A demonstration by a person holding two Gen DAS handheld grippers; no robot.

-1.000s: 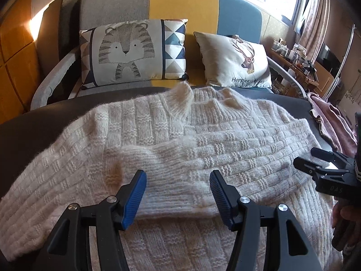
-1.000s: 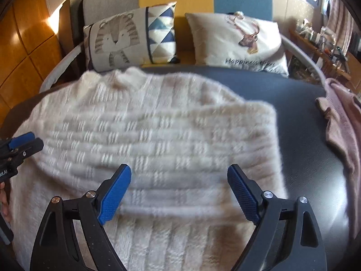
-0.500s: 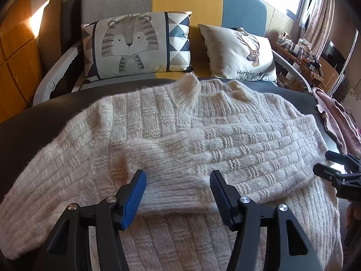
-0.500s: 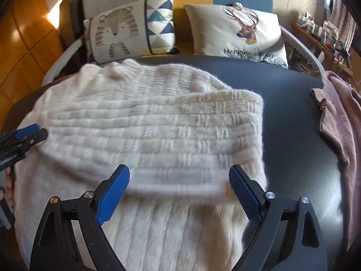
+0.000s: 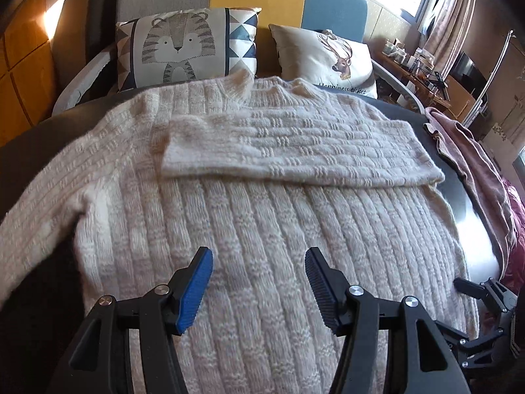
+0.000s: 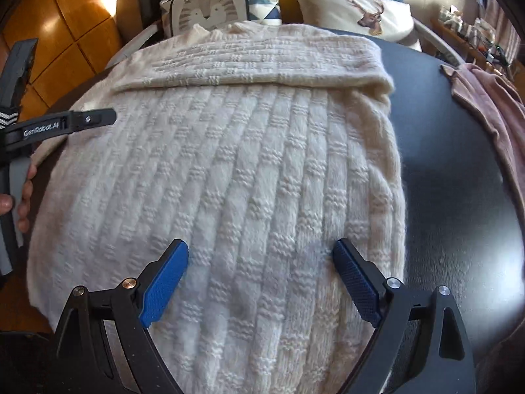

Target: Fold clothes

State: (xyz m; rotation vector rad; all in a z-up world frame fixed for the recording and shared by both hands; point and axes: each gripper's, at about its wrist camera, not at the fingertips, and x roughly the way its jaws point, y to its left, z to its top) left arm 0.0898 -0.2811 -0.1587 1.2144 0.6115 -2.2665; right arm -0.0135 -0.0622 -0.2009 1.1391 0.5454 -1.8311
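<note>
The left gripper stood with its blue-padded jaws apart and nothing between them, poised above the near part of the cream chunky-knit sweater. The right gripper was spread wider, also empty, over the sweater's lower body near its right edge. The sweater lay flat on the dark round table, its collar at the far side, hem toward the near edge. One sleeve was folded across the chest, running from the right side toward the left; the other sleeve trailed out to the near left. A dusty-pink garment lay on the table's right side, apart from the sweater. Beyond the table stood a sofa with a tiger-print cushion and a deer-print cushion.
</note>
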